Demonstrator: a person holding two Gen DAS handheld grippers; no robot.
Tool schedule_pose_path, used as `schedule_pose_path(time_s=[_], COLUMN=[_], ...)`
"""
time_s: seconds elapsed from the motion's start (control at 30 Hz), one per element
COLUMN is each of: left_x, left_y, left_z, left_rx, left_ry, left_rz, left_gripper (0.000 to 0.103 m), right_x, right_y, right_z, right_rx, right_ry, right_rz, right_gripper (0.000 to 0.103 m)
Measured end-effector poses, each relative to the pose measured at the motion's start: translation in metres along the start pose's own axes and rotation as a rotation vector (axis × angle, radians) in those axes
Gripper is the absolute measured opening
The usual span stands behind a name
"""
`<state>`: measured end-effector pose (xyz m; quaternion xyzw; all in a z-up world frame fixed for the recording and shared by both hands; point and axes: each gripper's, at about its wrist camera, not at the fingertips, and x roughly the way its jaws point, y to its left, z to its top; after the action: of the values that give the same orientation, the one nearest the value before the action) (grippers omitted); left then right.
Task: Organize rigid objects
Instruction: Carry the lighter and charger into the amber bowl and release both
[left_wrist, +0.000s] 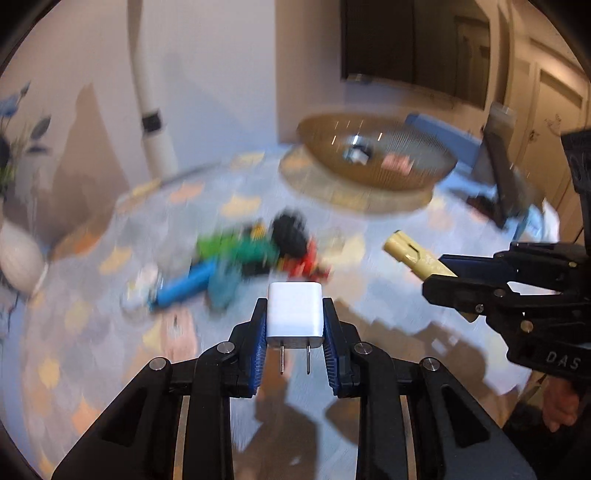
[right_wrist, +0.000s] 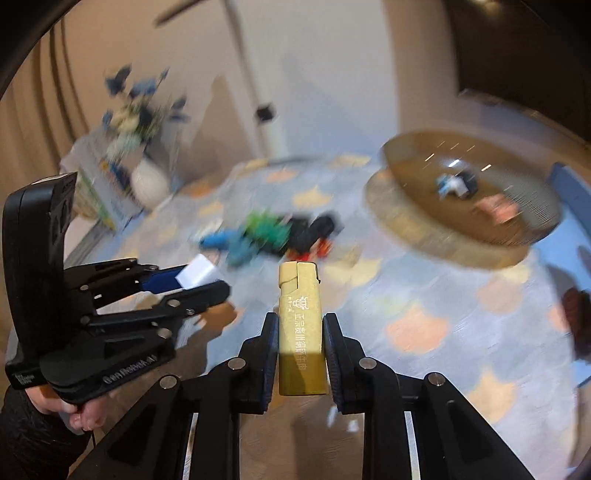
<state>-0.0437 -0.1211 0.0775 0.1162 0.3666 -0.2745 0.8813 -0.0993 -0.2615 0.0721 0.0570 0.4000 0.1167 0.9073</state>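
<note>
Your left gripper (left_wrist: 294, 325) clamps a white USB charger (left_wrist: 294, 319), prongs toward you; your right gripper (right_wrist: 301, 347) clamps a gold lighter (right_wrist: 301, 328). Both hang above the table, the amber bowl (left_wrist: 399, 177) far right. A hasty swing could loosen either grip and drop them short.

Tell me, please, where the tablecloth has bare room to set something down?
Bare patterned tablecloth lies between the blurred pile of colourful toys and the ribbed amber glass bowl, and nearer the grippers. Crowded: around the pile, and at the white vase.
</note>
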Motion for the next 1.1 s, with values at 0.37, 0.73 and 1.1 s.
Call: schedule_pose_path(time_s=[0.37,0.73,1.1], left_x=[0.064,0.129,0.021], left_y=[-0.051,-0.091,-0.001], left_z=[0.112,0.146,0.111], left_rx=[0.059,0.11,-0.029], left_ry=[0.009,0.103,-0.031], left_rz=[-0.119,-0.165,-0.066], left_gripper=[0.024,0.047,0.065], right_x=[-0.035,0.006,-0.03], right_y=[-0.116,-0.168,-0.139], right_z=[0.077,0.093,0.075], right_rx=[0.239,0.305,0.302], right_ry=[-0.033,0.135,0.035], right_rz=[-0.189,-0.214,-0.121], right_gripper=[0.023,0.024,0.028])
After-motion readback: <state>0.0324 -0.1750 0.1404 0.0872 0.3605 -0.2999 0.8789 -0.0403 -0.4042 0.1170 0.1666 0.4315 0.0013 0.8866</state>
